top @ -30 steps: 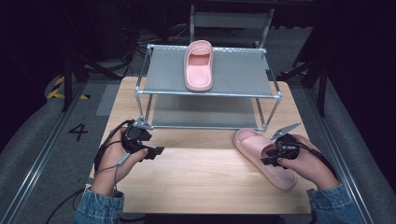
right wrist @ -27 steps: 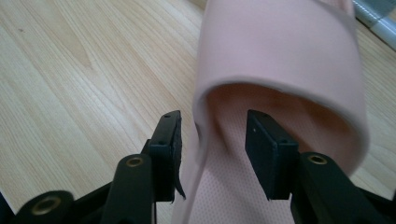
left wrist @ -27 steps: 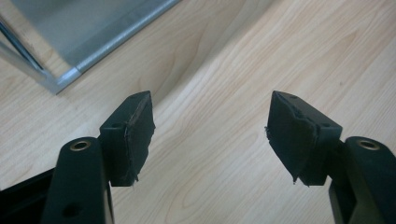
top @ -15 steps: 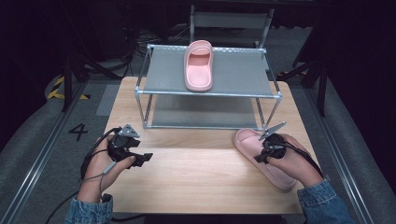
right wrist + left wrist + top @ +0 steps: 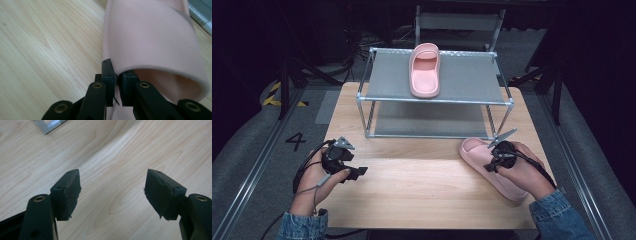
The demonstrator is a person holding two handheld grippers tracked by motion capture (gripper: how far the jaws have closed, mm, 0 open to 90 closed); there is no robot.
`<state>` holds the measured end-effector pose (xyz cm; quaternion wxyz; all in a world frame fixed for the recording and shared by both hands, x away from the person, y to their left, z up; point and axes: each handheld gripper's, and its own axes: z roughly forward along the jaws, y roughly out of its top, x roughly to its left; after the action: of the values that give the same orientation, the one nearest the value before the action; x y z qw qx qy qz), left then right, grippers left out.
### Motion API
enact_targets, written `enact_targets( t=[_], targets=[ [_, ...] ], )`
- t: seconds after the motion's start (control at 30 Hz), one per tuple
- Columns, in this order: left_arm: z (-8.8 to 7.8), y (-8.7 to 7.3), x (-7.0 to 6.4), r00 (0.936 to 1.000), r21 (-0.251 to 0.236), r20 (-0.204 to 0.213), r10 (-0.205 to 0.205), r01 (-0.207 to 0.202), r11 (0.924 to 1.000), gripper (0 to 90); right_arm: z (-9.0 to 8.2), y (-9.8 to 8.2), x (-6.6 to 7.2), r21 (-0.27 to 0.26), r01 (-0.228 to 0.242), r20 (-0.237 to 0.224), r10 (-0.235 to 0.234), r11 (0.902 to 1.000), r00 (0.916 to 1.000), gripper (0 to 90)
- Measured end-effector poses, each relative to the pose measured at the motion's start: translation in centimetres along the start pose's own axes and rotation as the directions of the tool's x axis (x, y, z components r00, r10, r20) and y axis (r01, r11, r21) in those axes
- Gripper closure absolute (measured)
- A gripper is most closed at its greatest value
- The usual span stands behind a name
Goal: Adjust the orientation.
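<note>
Right gripper [image 5: 491, 165] clamped on near pink slipper [image 5: 492, 167], at edge of strap [image 5: 150, 37]: one pad outside strap, other tucked under it, jaws nearly together with thin strap wall pinched between. Jaws just been closing, strap between them. Left gripper [image 5: 357, 172] jaws well apart, holding nothing, bare wood between pads [image 5: 72, 190]; just been opening a little further. Held low over table [image 5: 422, 185] at front left, hand [image 5: 312, 177] wrapped round body, cable looping off wrist.

Pads black, blocky, foam-like, ragged at edges; jaw arms black with brass-coloured rivets. Grey three-cornered plate on top of each gripper. Table top light wood, plain grain, rectangular. Rack [image 5: 437, 100] of silver metal tube with two grey flat shelves, upper and lower, standing at back half of table. Floor around dark, grey mat strips, yellow-black tape at left, number four marked beside table.

Near slipper: pale pink, soft moulded foam look, smooth matte strap arched wide over footbed, footbed finely dotted in right gripper view, thick rounded sole. Lies flat on table at front right, just in front of rack's right front leg, toe toward rack, heel toward person, partly covered by right hand [image 5: 522, 170]. Second pink slipper [image 5: 424, 70], same shape and colour, lies flat on upper shelf, about centre-left, lengthwise front to back. Denim sleeves at bottom edge, both sides.
</note>
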<state>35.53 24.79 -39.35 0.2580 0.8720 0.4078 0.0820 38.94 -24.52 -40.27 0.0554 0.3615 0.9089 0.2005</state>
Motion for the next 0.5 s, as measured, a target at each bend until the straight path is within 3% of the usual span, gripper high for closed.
enact_targets(
  t=[0.13, 0.27, 0.5],
  targets=[
    [0.3, -0.2, 0.2, 0.9999, 0.022, -0.014, -0.005, 0.006, 0.9997, 28.7, -0.9, 0.9, 0.6, -0.003, 0.019, -0.009, -0.019, 0.9998, 0.9998, 84.2],
    [0.6, -0.4, 0.5, 0.9999, 0.028, 0.004, -0.011, 0.011, 0.9995, 26.9, -2.0, 1.8, 1.2, -0.006, 0.031, -0.03, -0.032, 0.9995, 0.9991, 83.9],
    [1.0, -0.5, 1.0, 0.9989, 0.045, -0.005, -0.047, 0.047, 0.9979, 24.5, -4.1, 3.6, 2.3, -0.013, 0.063, -0.055, -0.063, 0.998, 0.9965, 83.6]
  ],
)
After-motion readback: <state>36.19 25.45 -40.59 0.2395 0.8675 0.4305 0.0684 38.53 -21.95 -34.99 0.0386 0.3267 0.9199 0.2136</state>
